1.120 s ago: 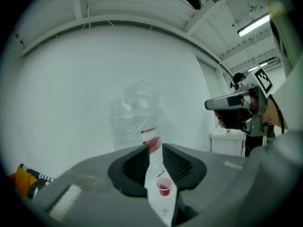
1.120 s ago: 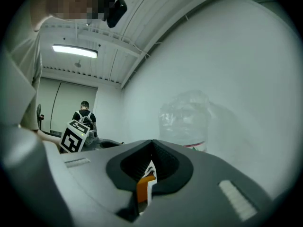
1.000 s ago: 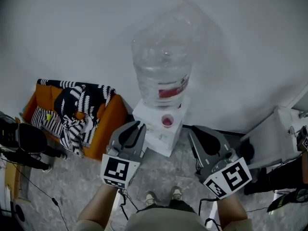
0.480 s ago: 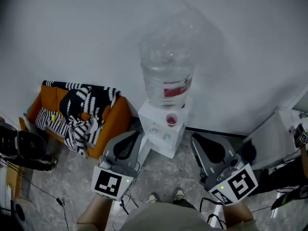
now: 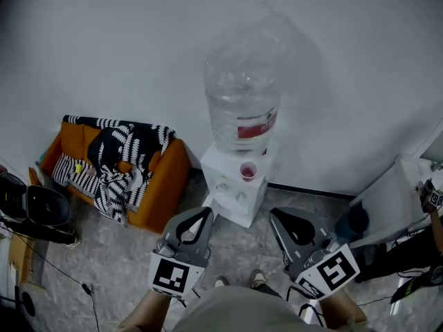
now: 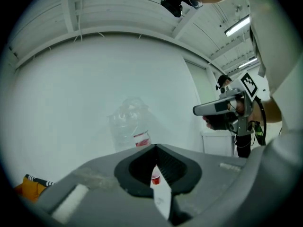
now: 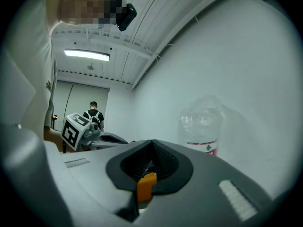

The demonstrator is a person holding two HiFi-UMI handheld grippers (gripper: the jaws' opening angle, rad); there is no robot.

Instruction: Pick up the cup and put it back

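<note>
Cup (image 5: 247,171): red, standing on the white dispenser (image 5: 232,189).
Bottle label (image 5: 253,128): red; we cannot read its print.
Left gripper (image 5: 207,211): jaws closed, empty.
Right gripper (image 5: 273,213): jaws closed, empty.

The setting is read as a bare workroom or lab-like hall, not a home. A water dispenser (image 5: 232,189) topped with a large clear bottle (image 5: 242,102) is set against a plain white wall (image 5: 104,47) on a speckled stone floor (image 5: 104,254). Left of the dispenser an orange seat (image 5: 163,185) draped in black-and-white cloth (image 5: 114,154) is seen, and beyond it dark equipment (image 5: 34,206) and loose cables (image 5: 62,275). Right of the dispenser a white cabinet (image 5: 391,196) is placed. Strip lights (image 7: 87,55) are mounted on a panelled ceiling (image 6: 94,8).
</note>
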